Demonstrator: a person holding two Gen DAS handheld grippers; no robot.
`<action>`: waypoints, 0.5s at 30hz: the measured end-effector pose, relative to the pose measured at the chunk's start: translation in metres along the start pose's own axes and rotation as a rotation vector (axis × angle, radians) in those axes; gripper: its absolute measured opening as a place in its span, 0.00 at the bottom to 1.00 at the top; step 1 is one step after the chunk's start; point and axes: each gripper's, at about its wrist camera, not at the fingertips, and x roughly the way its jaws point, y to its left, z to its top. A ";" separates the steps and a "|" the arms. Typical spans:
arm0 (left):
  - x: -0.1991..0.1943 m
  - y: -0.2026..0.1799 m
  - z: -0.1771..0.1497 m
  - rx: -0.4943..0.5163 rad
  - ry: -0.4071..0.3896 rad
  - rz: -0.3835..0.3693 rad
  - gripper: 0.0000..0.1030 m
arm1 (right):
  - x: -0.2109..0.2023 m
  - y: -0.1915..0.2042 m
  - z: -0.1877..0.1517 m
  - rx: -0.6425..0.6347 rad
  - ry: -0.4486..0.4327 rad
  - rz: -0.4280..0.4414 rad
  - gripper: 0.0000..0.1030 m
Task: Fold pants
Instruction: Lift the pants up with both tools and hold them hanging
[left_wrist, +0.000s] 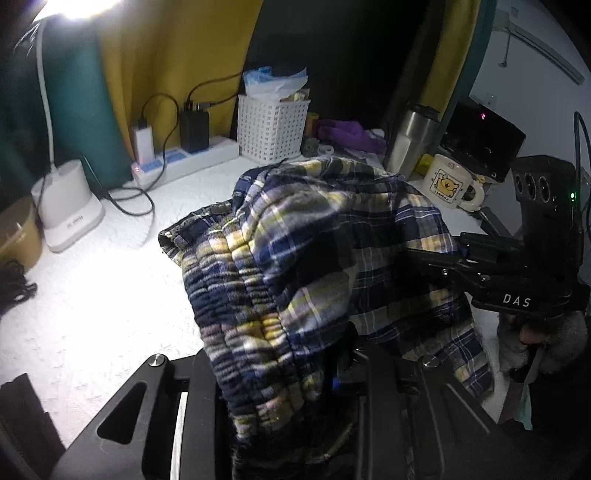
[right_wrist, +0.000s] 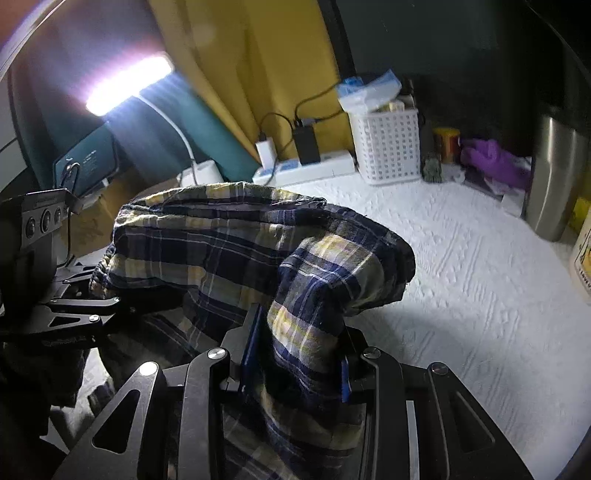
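The plaid pants (left_wrist: 303, 236), navy, yellow and white, hang bunched between both grippers above the white textured table (left_wrist: 110, 295). My left gripper (left_wrist: 280, 373) is shut on the elastic waistband, which drapes over its jaws. My right gripper (right_wrist: 295, 354) is shut on another fold of the pants (right_wrist: 258, 251); blue pads (right_wrist: 248, 354) show beside the cloth. Each gripper appears in the other's view: the right one (left_wrist: 436, 258) at the right, the left one (right_wrist: 110, 299) at the left, both at the pants' edge.
At the back stand a white lattice basket (left_wrist: 271, 125), a power strip (left_wrist: 184, 158) with chargers and cables, a lamp base (left_wrist: 68, 206), a steel tumbler (left_wrist: 413, 136), a bear mug (left_wrist: 452, 182) and a purple cloth (left_wrist: 343, 133). White tabletop (right_wrist: 480, 295) lies to the right.
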 end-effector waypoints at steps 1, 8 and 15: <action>-0.005 -0.002 0.000 0.005 -0.011 0.001 0.25 | -0.005 0.003 0.000 -0.005 -0.011 -0.001 0.34; -0.030 -0.013 -0.002 0.024 -0.061 0.014 0.25 | -0.029 0.017 0.000 -0.032 -0.057 -0.007 0.34; -0.051 -0.023 -0.006 0.046 -0.104 0.021 0.25 | -0.051 0.029 -0.004 -0.048 -0.092 -0.013 0.34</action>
